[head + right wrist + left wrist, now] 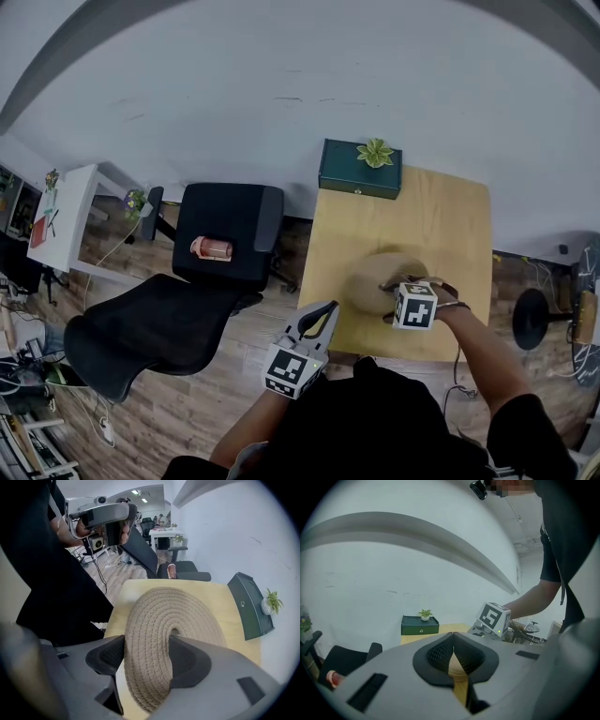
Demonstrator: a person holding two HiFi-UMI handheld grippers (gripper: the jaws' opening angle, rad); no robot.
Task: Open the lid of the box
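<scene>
Though the left tool (452,641) sits closed on nothing, farthest from the green case (360,170), the right tool (147,651), half open, pinches the woven lid (159,611), lying on the counter (441,225) well short of that case

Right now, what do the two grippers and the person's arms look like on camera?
Both are light grey plastic, with dark ribbed pads lining the jaws. The left gripper and the right gripper each carry a white cube with black square markers. The person wears a black short-sleeved top, and the forearms are bare.
</scene>
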